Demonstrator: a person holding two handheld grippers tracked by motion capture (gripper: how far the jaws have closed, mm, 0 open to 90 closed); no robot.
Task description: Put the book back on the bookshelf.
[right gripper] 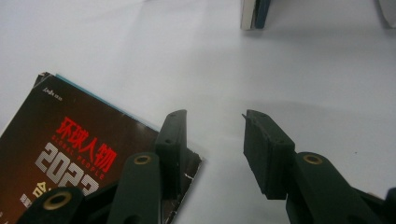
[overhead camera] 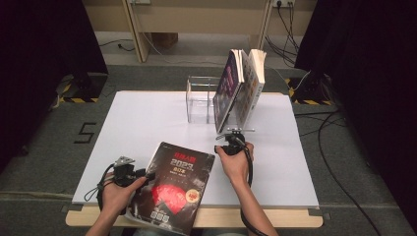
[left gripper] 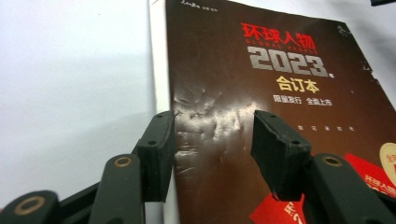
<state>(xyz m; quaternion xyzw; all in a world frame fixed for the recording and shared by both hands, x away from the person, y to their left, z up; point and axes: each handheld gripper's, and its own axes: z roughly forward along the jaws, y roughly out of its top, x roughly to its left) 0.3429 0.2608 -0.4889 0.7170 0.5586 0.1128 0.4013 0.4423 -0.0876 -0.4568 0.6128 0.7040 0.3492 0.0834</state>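
My left hand-held gripper (left gripper: 212,154) sits at the spine edge of the dark magazine (overhead camera: 173,184), near its lower left corner as the high view shows it. Its jaws are spread, one pad just off the spine over the white sheet and the other over the creased cover, so I read it as released and poised, not gripping. The magazine lies flat on the worktop (overhead camera: 137,123), face up, with its bottom edge overhanging the near side towards me.

My right hand-held gripper (right gripper: 212,149) is also released, with a clear gap between its jaws. It hovers over bare white surface just beside the magazine's upper right corner, which looks dog-eared in the right gripper view.

Farther out, a clear acrylic stand (overhead camera: 200,98) is at the back of the worktop. Leaning at its right side are the upright books (overhead camera: 241,88). I count two there, though from this angle the pages fan and there could be a third thin one between them.

My judgement is that the job is shelving the books in the stand. Two appear to be placed already, one magazine is left, and it has not been lifted yet. Still to do are the grasp, raising it upright and setting it beside the others.

Count: two hand-held grippers, one flat magazine, two standing books, one stand.
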